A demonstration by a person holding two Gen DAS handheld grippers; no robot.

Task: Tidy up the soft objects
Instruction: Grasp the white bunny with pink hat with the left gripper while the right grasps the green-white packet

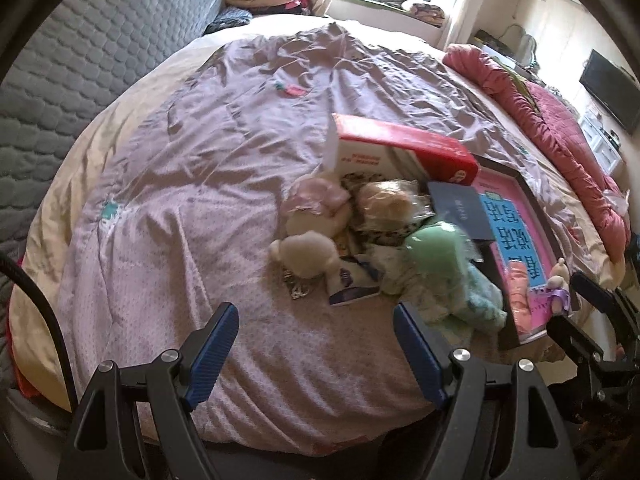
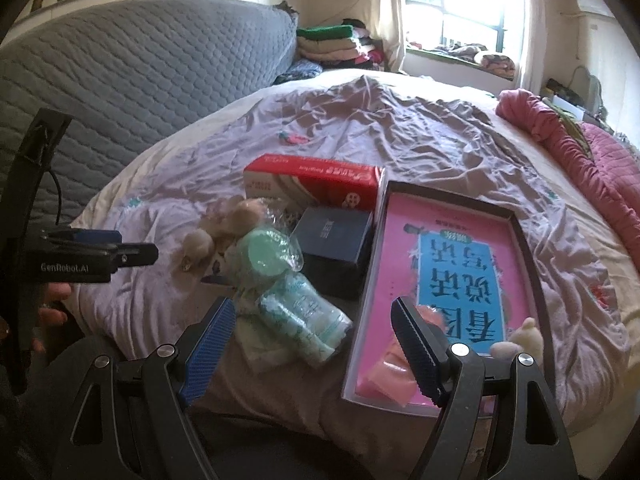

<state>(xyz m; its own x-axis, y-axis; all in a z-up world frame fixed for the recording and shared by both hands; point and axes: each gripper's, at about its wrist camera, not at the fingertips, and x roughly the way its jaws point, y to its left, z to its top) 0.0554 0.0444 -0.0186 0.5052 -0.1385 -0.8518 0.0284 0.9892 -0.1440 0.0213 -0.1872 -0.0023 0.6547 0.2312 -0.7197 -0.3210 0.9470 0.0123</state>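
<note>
A heap of soft toys lies on the bed: a pink-and-cream plush (image 1: 316, 208), a white plush (image 1: 306, 254), a tan one in clear wrap (image 1: 384, 204) and a mint-green plush in plastic (image 1: 440, 256) (image 2: 276, 252). A shallow tray with a pink printed bottom (image 2: 460, 264) (image 1: 516, 224) holds an orange-pink soft piece (image 2: 390, 360) and a small cream toy with a purple ribbon (image 1: 558, 284). My left gripper (image 1: 316, 320) hangs open over bare quilt, just short of the heap. My right gripper (image 2: 312, 320) stands open above the green plush and the tray's near-left corner.
A red-and-white carton (image 1: 404, 148) (image 2: 316, 184) and a dark blue box (image 2: 332, 240) lie behind the toys. A pink quilt (image 2: 580, 152) is bunched along the bed's right side. A grey padded headboard (image 2: 140, 72) stands at the left, folded clothes (image 2: 332, 44) behind it.
</note>
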